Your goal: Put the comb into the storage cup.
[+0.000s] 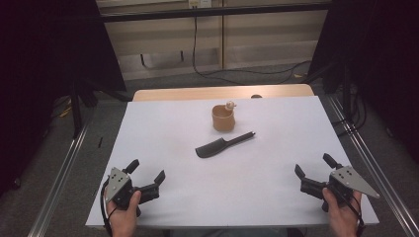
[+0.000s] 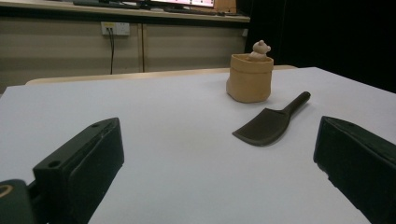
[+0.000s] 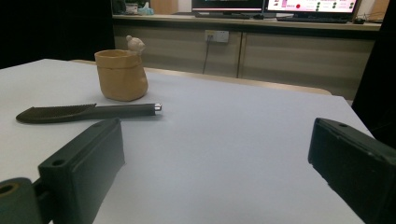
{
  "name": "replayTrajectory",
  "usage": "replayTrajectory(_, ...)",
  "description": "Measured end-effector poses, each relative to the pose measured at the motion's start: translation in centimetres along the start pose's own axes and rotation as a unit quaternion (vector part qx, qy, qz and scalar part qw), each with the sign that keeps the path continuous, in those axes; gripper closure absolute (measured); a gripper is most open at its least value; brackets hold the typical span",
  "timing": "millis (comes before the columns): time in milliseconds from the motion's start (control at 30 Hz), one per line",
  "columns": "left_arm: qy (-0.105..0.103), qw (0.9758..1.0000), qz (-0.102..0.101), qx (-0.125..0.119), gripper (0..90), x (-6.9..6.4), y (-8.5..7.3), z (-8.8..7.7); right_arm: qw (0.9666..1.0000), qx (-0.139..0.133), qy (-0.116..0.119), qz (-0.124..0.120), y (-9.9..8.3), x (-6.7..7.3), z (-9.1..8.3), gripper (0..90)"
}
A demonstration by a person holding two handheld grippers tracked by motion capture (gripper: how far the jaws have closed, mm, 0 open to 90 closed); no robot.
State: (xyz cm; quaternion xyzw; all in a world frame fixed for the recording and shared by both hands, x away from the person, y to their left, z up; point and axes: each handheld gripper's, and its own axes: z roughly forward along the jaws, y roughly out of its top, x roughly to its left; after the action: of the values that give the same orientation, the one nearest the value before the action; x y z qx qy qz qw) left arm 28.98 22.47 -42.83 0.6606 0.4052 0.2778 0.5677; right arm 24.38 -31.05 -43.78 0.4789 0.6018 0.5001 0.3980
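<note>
A tan pot point(image 1: 223, 118) with a small pale figure on its rim stands upright past the middle of the white table. A dark comb point(image 1: 223, 145) lies flat just in front of it, handle pointing to the right and away. My left gripper point(image 1: 146, 173) rests near the front left corner, open and holding nothing. Near the front right corner my right gripper point(image 1: 313, 170) is also open and holds nothing. From the left gripper view the pot point(image 2: 249, 77) and comb point(image 2: 271, 122) lie ahead to the right; from the right gripper view the pot point(image 3: 121, 74) and comb point(image 3: 84, 112) lie ahead to the left.
The white board point(image 1: 163, 128) covers a wooden table whose far edge point(image 1: 222, 92) shows behind it. Metal rails point(image 1: 368, 163) run along both sides. Cables point(image 1: 247, 71) trail on the floor behind, and black curtains hang left and right.
</note>
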Motion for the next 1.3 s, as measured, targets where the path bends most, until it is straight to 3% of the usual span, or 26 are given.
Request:
replayTrajectory(100,0.003,1.0000,0.003,0.000,1.9,0.0,0.0,0.1,1.0000,0.000,-0.002,0.007,0.0,-0.1,0.0,3.1)
replayTrajectory(267,0.002,1.0000,0.008,-0.001,1.9,0.1,0.1,0.0,0.9999,0.010,0.003,-0.005,-0.1,-0.3,0.0,3.0)
replayTrajectory(400,0.003,1.0000,0.007,-0.002,1.9,0.2,0.1,0.0,0.9995,0.021,0.022,0.002,-0.3,-0.3,0.2,2.1)
replayTrajectory(667,0.002,1.0000,0.006,-0.001,1.9,0.1,0.1,0.0,0.9971,0.027,0.070,-0.011,-0.3,0.2,0.1,0.3)
replayTrajectory(733,-0.001,1.0000,0.008,0.001,1.9,0.1,0.1,0.0,0.9970,0.032,0.070,-0.013,-0.3,0.3,0.3,0.3)
replayTrajectory(1300,-0.016,0.9998,0.010,0.007,2.0,0.0,-0.2,0.6,0.9895,0.032,0.138,-0.029,0.3,1.2,0.8,0.0)
